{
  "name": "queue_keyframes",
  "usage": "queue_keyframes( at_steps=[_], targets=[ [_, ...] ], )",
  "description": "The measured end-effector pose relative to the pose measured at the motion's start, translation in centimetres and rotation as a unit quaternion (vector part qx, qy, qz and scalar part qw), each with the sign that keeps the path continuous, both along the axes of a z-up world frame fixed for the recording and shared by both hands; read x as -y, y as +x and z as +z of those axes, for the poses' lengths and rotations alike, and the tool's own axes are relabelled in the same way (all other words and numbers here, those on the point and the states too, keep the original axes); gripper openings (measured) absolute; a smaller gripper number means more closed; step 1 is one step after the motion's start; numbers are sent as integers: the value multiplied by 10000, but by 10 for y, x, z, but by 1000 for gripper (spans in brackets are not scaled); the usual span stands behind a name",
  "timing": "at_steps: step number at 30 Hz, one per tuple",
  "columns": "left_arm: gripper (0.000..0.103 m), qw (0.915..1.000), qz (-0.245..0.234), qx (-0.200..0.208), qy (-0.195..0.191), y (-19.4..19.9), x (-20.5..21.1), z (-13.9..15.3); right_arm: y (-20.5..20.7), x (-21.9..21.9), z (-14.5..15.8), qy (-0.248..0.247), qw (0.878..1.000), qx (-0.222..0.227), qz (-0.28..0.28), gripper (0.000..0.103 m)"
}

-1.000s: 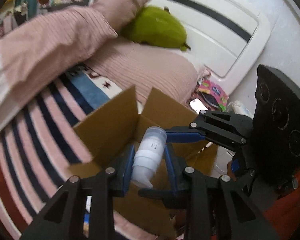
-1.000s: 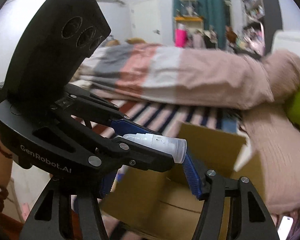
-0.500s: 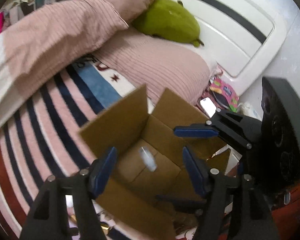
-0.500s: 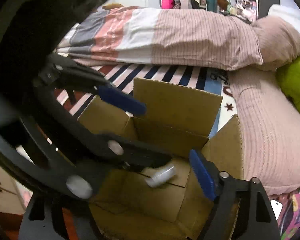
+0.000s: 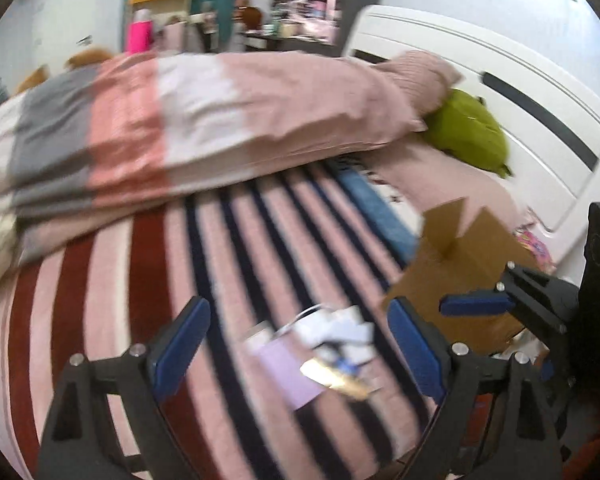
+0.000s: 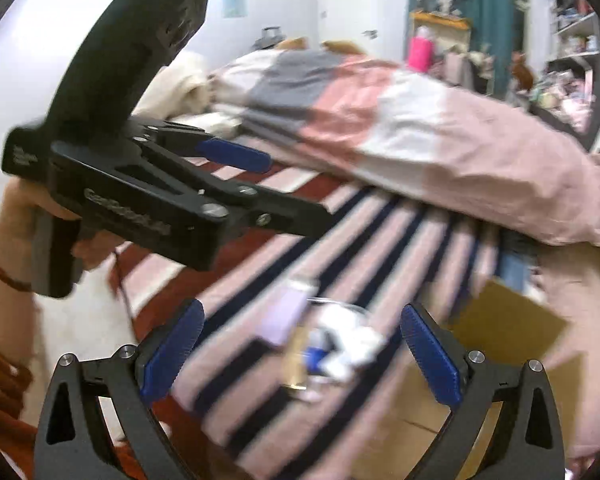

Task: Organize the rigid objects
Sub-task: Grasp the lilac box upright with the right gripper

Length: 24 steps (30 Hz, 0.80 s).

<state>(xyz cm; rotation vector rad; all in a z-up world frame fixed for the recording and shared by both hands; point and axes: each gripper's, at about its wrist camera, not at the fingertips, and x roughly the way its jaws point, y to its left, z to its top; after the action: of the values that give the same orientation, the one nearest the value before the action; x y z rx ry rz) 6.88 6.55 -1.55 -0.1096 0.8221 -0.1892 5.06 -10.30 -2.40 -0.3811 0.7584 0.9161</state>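
Observation:
A blurred pile of small objects (image 5: 332, 344) lies on the striped bedsheet: a lilac box (image 5: 284, 368), a gold item (image 5: 336, 376) and white pieces. The same pile (image 6: 340, 340) shows in the right wrist view. My left gripper (image 5: 298, 344) hangs above it, jaws opening wide, nothing between the pads. My right gripper (image 6: 302, 354) is beside it, jaws also opening and holding nothing. The open cardboard box (image 5: 460, 256) stands to the right (image 6: 512, 332). A hand (image 6: 16, 216) holds the left gripper (image 6: 298, 190).
A folded pink, white and grey duvet (image 5: 180, 132) lies across the bed behind the pile. A green plush (image 5: 468, 136) and a pink pillow (image 5: 416, 76) rest by the white headboard (image 5: 520, 92). One blue pad of the right gripper (image 5: 476, 304) reaches in front of the box.
The left gripper let go of the white bottle, which dropped into the box. Both grippers swung left from the box to the pile and their jaws spread wide.

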Motion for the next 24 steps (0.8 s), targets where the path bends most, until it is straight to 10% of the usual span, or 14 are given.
queue_keyframes(
  at_steps=[6, 12, 24],
  targets=[
    [89, 9981, 575, -174, -96, -23, -45, -62, 6, -51, -75, -96, 9963, -857, 52, 95],
    [89, 9964, 732, -280, -327, -45, -61, -94, 38, -64, -148, -614, 9915, -876, -742, 70],
    [89, 9951, 786, -358, -478, -49, -64, -100, 54, -91, -168, -994, 9895, -831, -643, 33]
  ],
)
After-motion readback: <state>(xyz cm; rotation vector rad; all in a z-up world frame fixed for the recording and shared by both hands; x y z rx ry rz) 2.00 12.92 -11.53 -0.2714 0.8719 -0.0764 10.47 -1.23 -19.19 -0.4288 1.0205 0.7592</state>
